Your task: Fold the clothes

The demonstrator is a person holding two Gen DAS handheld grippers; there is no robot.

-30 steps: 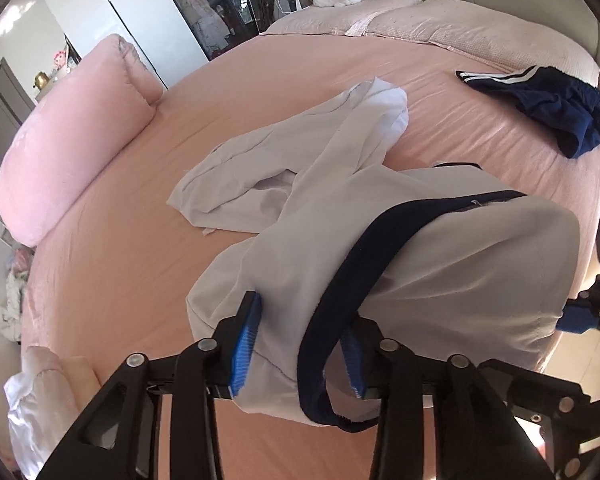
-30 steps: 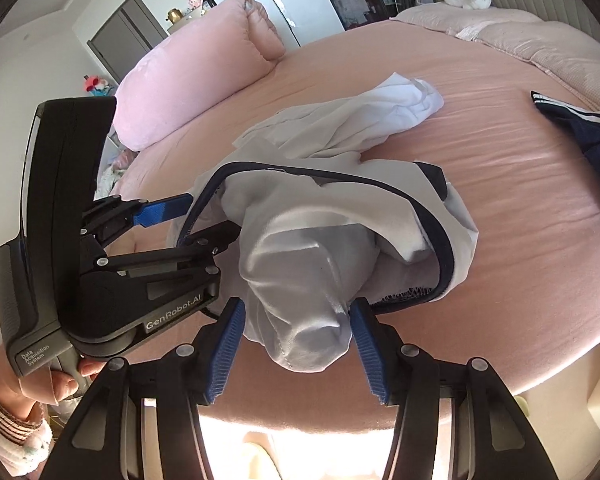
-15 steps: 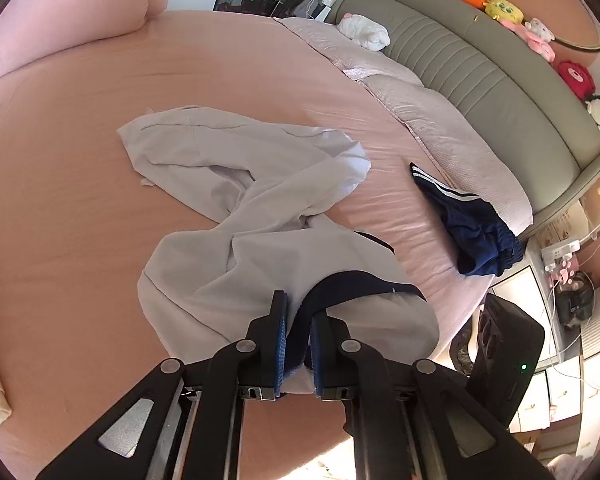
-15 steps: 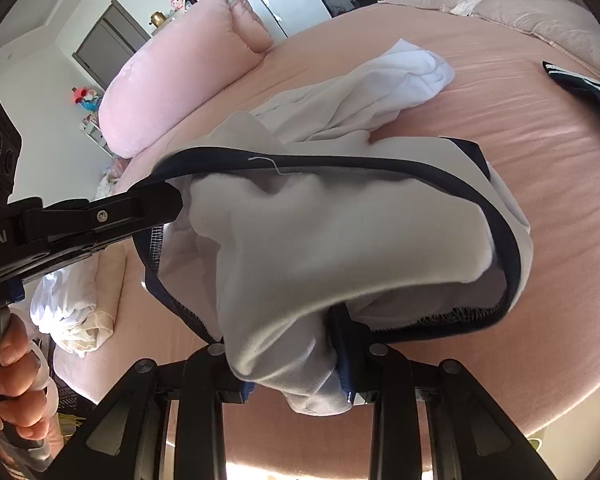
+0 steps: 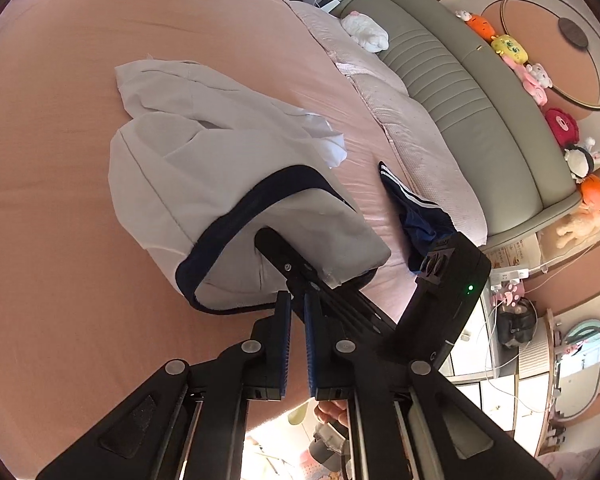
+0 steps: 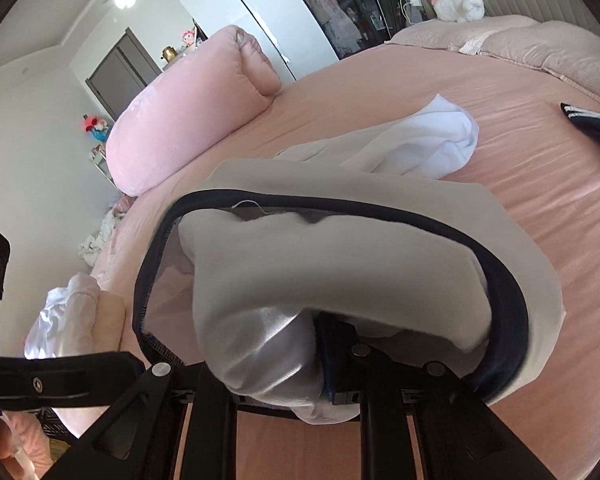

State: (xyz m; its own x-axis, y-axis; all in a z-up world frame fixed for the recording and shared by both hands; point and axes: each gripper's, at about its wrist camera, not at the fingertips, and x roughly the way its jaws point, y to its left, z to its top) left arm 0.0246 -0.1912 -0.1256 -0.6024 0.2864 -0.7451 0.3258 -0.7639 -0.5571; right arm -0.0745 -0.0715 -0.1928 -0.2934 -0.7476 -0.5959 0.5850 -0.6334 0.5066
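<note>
The left gripper (image 5: 296,312) has its blue-padded fingers (image 5: 283,340) drawn together, and at their tips they pinch the navy waistband (image 5: 236,220) of the pale grey trousers (image 5: 172,168); only a thin edge of cloth sits between the pads. The right gripper (image 6: 284,360) is closing its fingers on a bunch of the same trousers, on the inside-out white lining (image 6: 268,352). The fabric fills the gap and hides the left finger, while the blue pad of the right finger (image 6: 332,364) presses against it.

In the right wrist view the waistband forms an open loop stretched just in front of the camera, with the lining bulging through it. The black body of the left gripper crosses the lower left corner, and part of the person's hand (image 6: 4,452) shows at the edge there. In the left wrist view the right gripper reaches into the waist opening from the right.

The rest of the trousers trails away from both grippers and lies crumpled on the pink bed (image 5: 60,240), legs bunched toward the middle of the mattress. A navy garment with white stripes (image 5: 416,216) lies well apart near the pillows (image 5: 420,144). A large pink bolster (image 6: 188,120) rests along the bed's far edge, and plush toys (image 5: 532,76) line the grey headboard (image 5: 480,120).
</note>
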